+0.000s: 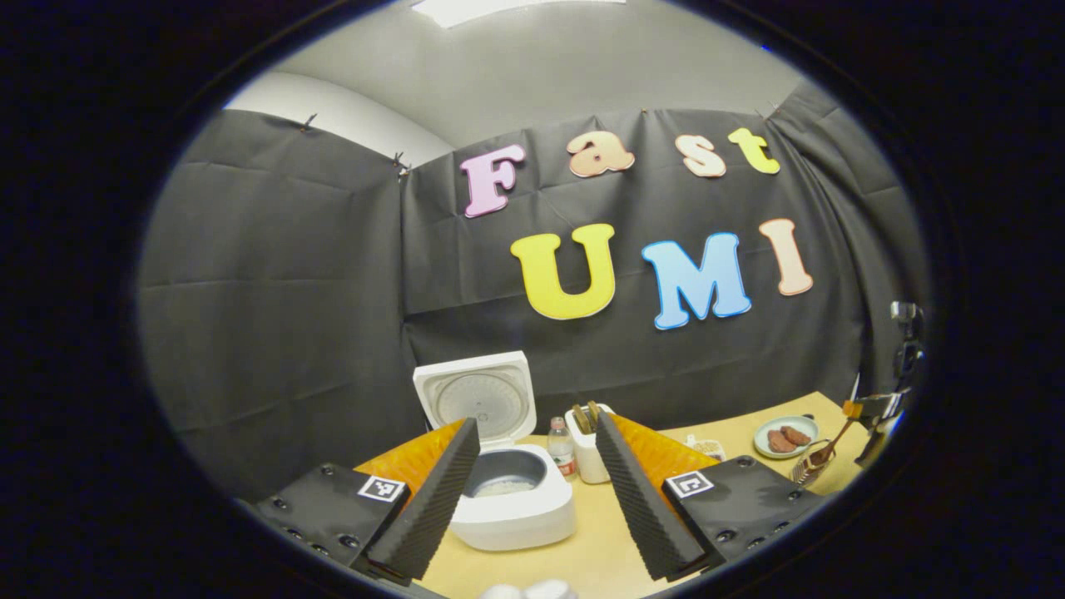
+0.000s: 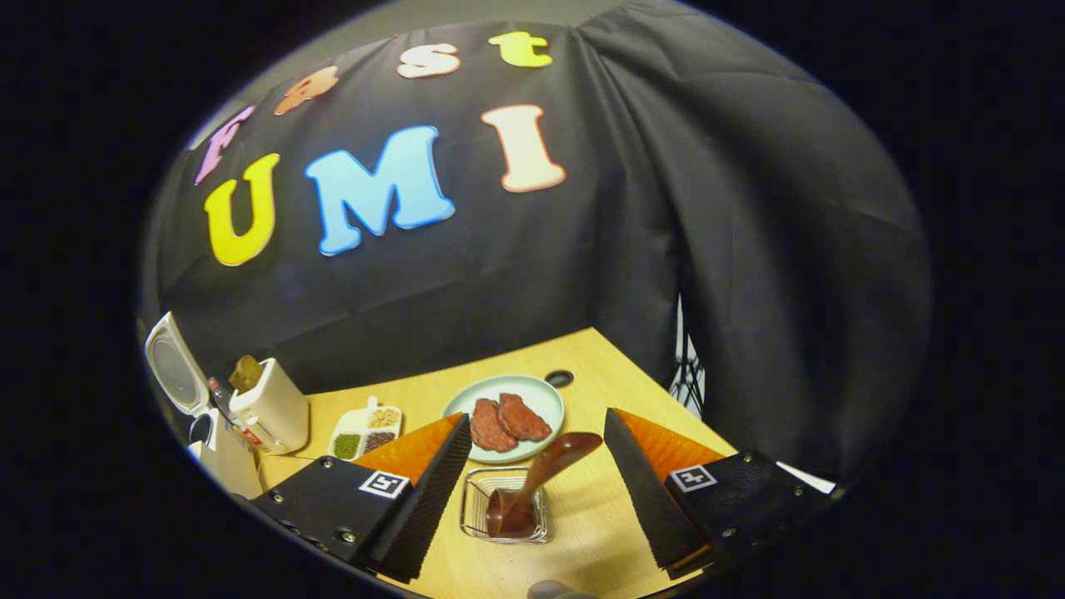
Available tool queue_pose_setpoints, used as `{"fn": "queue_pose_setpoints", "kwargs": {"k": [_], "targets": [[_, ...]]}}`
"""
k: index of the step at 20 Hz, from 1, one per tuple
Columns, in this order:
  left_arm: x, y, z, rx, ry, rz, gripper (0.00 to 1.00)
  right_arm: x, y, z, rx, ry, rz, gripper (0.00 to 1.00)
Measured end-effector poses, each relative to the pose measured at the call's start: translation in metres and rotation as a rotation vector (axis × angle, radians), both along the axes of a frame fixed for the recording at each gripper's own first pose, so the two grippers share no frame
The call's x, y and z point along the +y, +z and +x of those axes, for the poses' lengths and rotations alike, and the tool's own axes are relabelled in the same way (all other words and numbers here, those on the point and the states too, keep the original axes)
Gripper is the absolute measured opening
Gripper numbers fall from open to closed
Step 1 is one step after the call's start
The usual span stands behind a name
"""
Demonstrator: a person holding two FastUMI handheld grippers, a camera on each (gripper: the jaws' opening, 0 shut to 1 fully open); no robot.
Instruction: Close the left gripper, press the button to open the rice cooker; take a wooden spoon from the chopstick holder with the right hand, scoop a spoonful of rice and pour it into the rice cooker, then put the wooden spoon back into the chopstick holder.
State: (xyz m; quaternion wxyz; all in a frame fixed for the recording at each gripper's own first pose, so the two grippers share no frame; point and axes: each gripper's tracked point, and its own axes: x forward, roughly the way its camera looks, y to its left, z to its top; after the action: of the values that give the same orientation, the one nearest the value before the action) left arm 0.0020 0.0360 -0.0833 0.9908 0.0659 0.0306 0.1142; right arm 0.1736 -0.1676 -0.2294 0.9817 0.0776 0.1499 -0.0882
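While unreadable, small bottle [image 1: 562, 448] label red.

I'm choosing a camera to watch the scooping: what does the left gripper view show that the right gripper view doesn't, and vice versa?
Left gripper view: the inside of the open cooker's pot, and the right gripper seen from outside. Right gripper view: the table hole, and open jaws either side of the spoon, which stands in the glass box. Shared: cooker lid, holder, plate.
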Motion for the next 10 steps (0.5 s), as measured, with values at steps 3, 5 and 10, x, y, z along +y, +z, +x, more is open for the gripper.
{"fn": "queue_pose_setpoints", "kwargs": {"k": [3, 5, 10], "targets": [[0.027, 0.01, 0.019, -0.028, 0.018, -0.016, 0.98, 0.029, 0.069, -0.023, -0.088, 0.063, -0.068, 0.98], [0.047, 0.019, 0.035, -0.052, 0.034, -0.025, 1.0, 0.054, 0.111, -0.047, -0.159, 0.104, -0.133, 0.98], [0.093, 0.04, 0.092, -0.081, 0.057, -0.065, 1.0, 0.146, 0.16, -0.11, -0.238, 0.274, -0.272, 0.98]]}}
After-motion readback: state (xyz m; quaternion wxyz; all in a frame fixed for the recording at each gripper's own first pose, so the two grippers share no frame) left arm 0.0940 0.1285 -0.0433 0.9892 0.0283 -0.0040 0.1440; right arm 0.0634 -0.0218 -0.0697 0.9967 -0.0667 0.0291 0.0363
